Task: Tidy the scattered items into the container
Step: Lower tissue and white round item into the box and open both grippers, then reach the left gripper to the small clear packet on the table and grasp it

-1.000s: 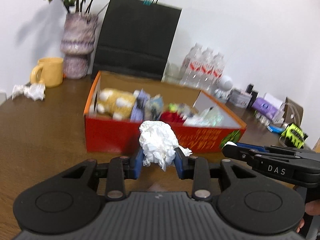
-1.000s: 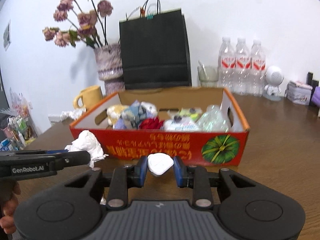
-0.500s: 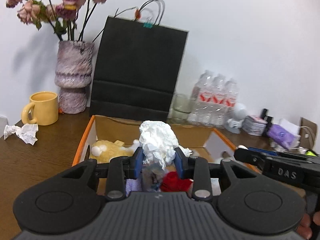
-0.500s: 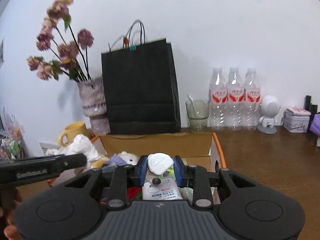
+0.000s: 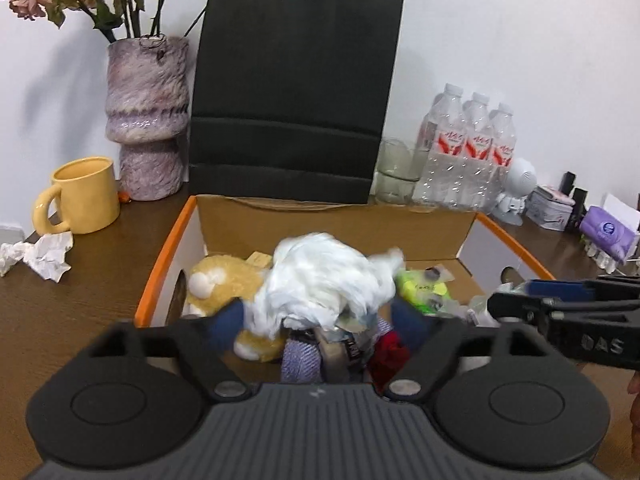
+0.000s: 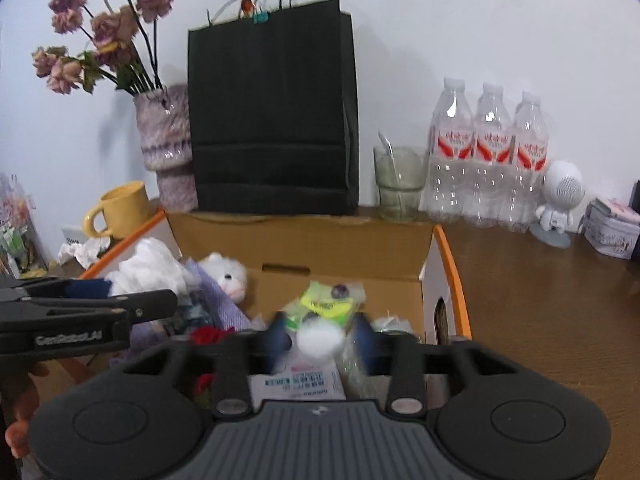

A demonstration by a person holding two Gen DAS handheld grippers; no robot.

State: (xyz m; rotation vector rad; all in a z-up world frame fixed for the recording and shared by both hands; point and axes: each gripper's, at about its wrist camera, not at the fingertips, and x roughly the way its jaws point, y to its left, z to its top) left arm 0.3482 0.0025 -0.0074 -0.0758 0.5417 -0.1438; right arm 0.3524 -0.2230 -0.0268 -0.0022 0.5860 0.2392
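The orange cardboard box (image 5: 160, 264) holds a yellow plush toy (image 5: 224, 280), a red cloth, packets and several other items. My left gripper (image 5: 320, 320) is above the box with its jaws spread, and the crumpled white tissue (image 5: 324, 280) sits blurred between them over the contents. My right gripper (image 6: 320, 338) is also over the box (image 6: 448, 264), jaws spread, with the small white object (image 6: 320, 340) blurred between them. The left gripper and tissue also show in the right wrist view (image 6: 148, 268).
A black paper bag (image 5: 296, 92), a vase of dried flowers (image 5: 148, 120), a yellow mug (image 5: 84, 196), a glass (image 6: 400, 184) and water bottles (image 6: 488, 156) stand behind the box. A crumpled paper (image 5: 44, 256) lies left of the box on the brown table.
Both grippers moved forward over the box and lowered. Both sets of jaws have spread apart, letting go of the tissue and the small white object, which are blurred in motion.
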